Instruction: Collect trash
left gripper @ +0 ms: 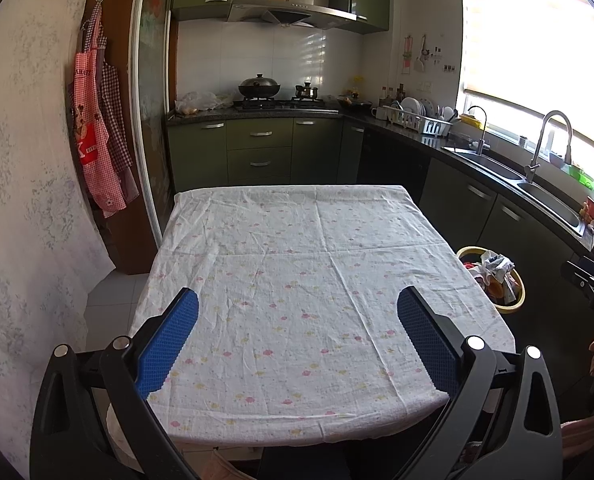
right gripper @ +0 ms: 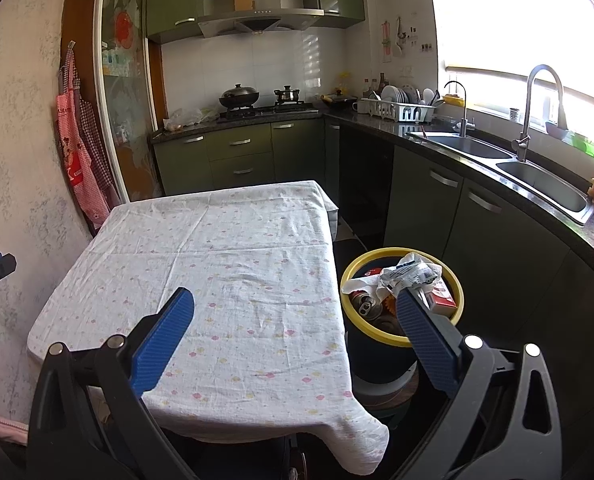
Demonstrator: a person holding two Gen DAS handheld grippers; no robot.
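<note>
Blue-padded left gripper [left gripper: 297, 328] and right gripper [right gripper: 293, 332] are held spread, empty, above the floral-clothed worktop [left gripper: 297, 264]. Crumpled trash [right gripper: 409, 276] is seen inside the yellow-rimmed round bin [right gripper: 377, 330], at three o'clock beside the worktop.

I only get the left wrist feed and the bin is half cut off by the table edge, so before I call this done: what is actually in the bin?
Observer: In the right wrist view the bin holds crumpled paper, a can and a red carton.
Operator: Is the right gripper holding anything?
Observer: No. The right gripper is open and empty, one finger in front of the bin.
Operator: Anything on the tablecloth near its right edge?
Observer: No trash shows on the tablecloth there.
</note>
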